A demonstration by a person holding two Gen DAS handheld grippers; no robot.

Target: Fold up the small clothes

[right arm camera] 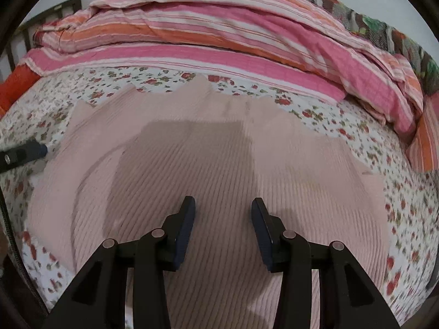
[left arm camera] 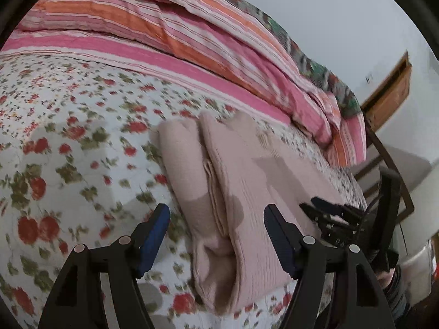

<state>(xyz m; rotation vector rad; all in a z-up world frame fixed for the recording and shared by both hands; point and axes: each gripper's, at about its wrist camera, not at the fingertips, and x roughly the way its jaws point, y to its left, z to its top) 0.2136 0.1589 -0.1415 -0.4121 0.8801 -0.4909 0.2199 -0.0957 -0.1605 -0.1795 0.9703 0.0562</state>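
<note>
Cloth: we see a pale pink ribbed knit garment [right arm camera: 219, 164] lying folded on the bed with the white sheet of red flowers [left arm camera: 68, 137].
Left gripper [left arm camera: 216, 216]: our jaws are wide apart above the garment's folded edge, holding nothing.
Right gripper [right arm camera: 223, 205]: our jaws are apart too, over the middle of the garment, holding nothing.
Behind: we see a pink and orange striped quilt [right arm camera: 219, 27] bunched up along the far side of the bed.
</note>
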